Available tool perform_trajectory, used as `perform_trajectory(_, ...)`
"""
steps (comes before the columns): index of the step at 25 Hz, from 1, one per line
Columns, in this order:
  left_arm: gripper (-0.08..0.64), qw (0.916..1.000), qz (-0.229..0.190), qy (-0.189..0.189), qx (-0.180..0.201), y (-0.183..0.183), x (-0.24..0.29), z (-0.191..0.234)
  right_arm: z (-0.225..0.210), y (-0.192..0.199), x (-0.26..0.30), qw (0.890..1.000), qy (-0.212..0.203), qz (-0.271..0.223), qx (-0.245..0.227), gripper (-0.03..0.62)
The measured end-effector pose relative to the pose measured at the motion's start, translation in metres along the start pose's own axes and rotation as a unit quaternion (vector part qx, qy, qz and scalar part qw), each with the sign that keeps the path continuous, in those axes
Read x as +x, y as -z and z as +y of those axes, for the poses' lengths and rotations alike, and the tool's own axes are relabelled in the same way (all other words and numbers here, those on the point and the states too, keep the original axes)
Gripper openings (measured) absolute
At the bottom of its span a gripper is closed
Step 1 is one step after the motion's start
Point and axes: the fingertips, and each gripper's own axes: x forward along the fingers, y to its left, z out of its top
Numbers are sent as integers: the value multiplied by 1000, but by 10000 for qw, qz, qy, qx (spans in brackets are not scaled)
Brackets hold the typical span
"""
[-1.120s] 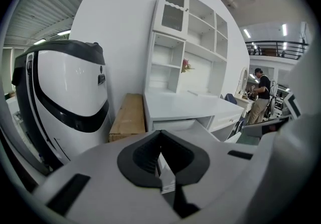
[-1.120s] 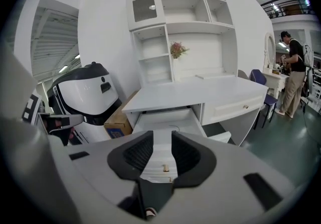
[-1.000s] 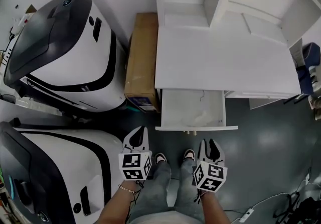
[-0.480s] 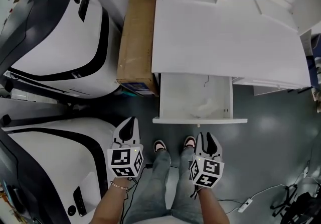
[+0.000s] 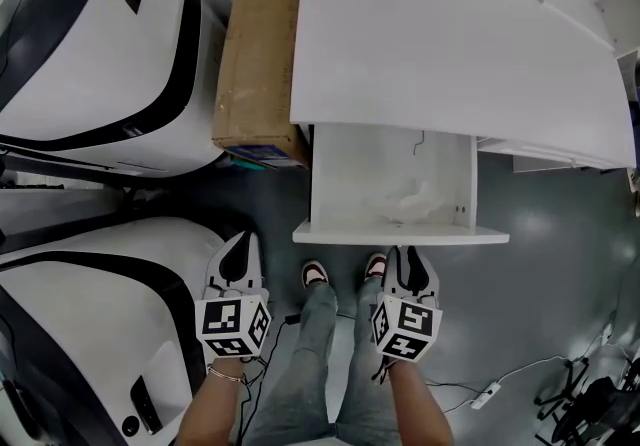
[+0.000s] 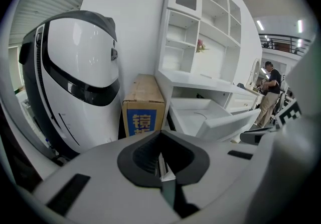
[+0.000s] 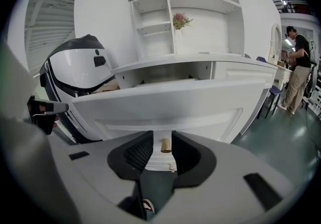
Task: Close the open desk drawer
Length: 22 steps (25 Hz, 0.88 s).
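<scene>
A blue label (image 6: 139,123) on the end of the cardboard box (image 6: 144,90) bore large yellow Chinese characters, the top one reading 镜, the one beneath half hidden; nothing else was legible.

the desk drawer (image 5: 320,184) is white and shallow, drawn far out from under the left part of the white worktop (image 5: 450,54), level and square to it. its flat front panel (image 5: 400,233) faces away from the desk, with a small brass knob (image 7: 165,145) at its middle. inside lie a pale crumpled scrap (image 5: 412,202) near the front and a thin dark curl (image 5: 420,142) toward the back.
</scene>
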Motion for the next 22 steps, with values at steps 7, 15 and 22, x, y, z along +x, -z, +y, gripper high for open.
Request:
perform_trajectory(7, 12, 9999, 42, -104, -107, 6, 5, 6, 1, 1, 12, 10000, -7, 12, 14, 123)
perform_trajectory(15, 11, 9997, 59, -135, -177, 9, 6, 8, 2, 1, 17, 10000, -19, -81, 35, 120)
perform_trajectory(22, 12, 9995, 97, -188, -232, 12, 9, 12, 1, -8, 26, 9998, -72, -171, 43, 118)
